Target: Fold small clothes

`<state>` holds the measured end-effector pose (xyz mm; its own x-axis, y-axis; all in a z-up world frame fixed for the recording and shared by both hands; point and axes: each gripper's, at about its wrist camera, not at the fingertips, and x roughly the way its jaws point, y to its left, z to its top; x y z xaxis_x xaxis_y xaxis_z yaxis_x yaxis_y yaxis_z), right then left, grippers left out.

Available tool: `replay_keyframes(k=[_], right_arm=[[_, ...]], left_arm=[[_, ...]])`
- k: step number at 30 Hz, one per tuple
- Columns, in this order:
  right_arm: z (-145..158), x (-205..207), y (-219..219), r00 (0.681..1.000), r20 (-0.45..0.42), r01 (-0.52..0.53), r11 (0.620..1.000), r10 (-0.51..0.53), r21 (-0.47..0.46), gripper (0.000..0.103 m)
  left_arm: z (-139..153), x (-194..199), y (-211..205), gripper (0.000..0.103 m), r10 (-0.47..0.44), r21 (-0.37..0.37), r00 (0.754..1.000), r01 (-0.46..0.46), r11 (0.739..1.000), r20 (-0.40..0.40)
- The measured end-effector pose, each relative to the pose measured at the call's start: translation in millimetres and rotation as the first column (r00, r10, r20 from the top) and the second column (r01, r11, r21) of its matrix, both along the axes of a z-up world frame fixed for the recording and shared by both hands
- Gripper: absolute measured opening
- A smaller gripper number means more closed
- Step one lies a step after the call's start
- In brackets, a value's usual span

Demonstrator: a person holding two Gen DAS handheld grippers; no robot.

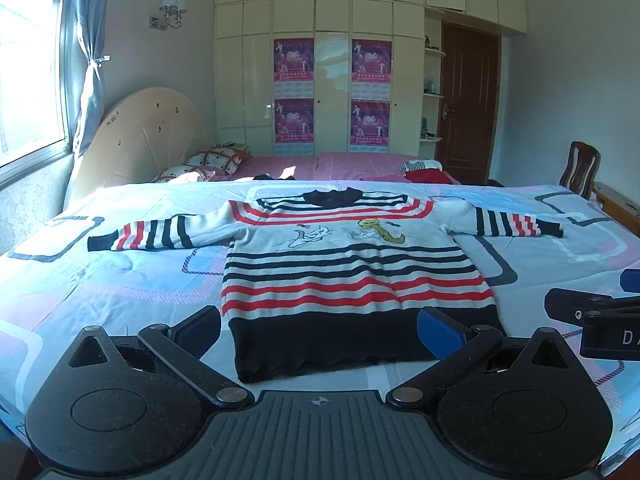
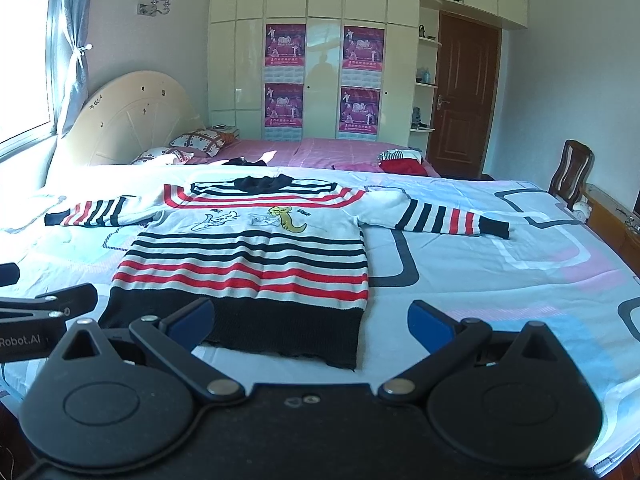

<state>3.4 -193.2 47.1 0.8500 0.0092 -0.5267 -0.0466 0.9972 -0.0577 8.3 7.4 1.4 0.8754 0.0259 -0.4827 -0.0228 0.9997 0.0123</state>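
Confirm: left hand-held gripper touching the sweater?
Apart. Left wrist view shows the open left hand-held gripper held short of the sweater, fingers clear of the hem.

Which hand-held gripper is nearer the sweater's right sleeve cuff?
Right. The right hand-held gripper sits at the hem's right corner, same side as the cuff; the left hand-held gripper is centred on the hem.

sweater flat on quilt, pillows behind left, chair far right
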Motion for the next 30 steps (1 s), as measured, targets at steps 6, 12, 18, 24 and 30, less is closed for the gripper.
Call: replay_keyframes(k=[6, 12, 18, 24, 30], right_arm=[[0, 1, 2, 1.0, 0.002, 0.003, 1.0, -0.003, -0.002, 0.103], [-1, 2, 4, 1.0, 0.001, 0.005, 1.0, -0.005, -0.002, 0.103], [-1, 2, 4, 1.0, 0.002, 0.004, 1.0, -0.004, -0.001, 0.103], [-1, 4, 9, 1.0, 0.004, -0.001, 1.0, 0.001, -0.001, 0.103], [-1, 4, 11, 1.0, 0.004, -0.001, 1.0, 0.001, -0.001, 0.103]], left_arm=[[-1, 1, -1, 0.103, -0.004, -0.001, 1.0, 0.004, 1.0, 0.002], [-1, 1, 0, 0.103, -0.005, -0.002, 1.0, 0.005, 1.0, 0.0], [-1, 1, 3, 0.103, -0.002, -0.003, 1.0, 0.002, 1.0, 0.0], [-1, 1, 5, 0.103, 0.004, -0.004, 1.0, -0.004, 1.0, -0.001], [-1, 1, 6, 0.103, 0.006, -0.008, 1.0, -0.006, 1.0, 0.002]])
